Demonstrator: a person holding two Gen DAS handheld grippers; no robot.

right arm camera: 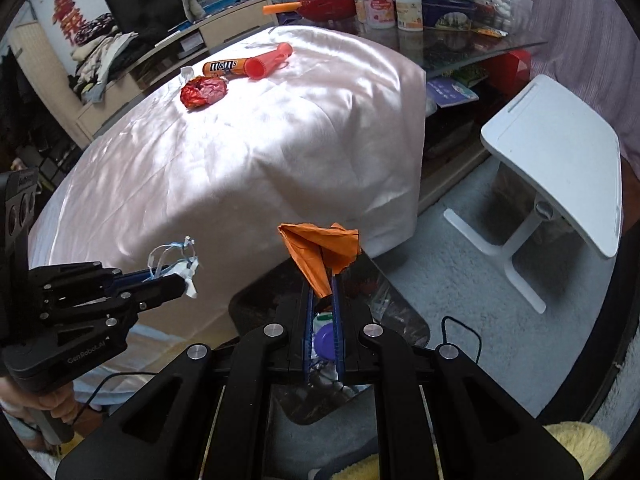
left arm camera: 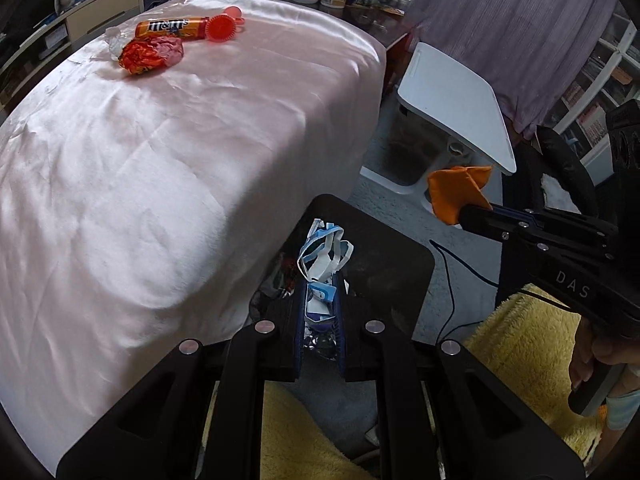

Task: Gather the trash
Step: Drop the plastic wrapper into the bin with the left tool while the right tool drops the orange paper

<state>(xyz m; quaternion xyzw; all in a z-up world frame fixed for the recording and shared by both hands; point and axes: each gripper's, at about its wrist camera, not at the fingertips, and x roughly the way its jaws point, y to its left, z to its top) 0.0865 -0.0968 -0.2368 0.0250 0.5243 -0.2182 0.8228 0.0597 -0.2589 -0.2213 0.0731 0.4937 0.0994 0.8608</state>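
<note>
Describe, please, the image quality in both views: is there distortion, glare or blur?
Left wrist view: strong fisheye bending with dark corners; the shiny pale pink satin cloth glares softly; the crumpled blue-and-white paper wrapper is sharp. Right wrist view: same bending; the cloth shows bright streaks; the crumpled orange wrapper is sharp, far shelves softer.

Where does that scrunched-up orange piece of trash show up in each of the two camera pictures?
Left wrist view: the orange wrapper sits right of centre, pinched in the right claw that reaches in from the right edge.
Right wrist view: the orange wrapper is at the centre, sticking up from the tips of that camera's own claw.
Shared landmark: the M&M's tube lying on the pale pink sheet.
</note>
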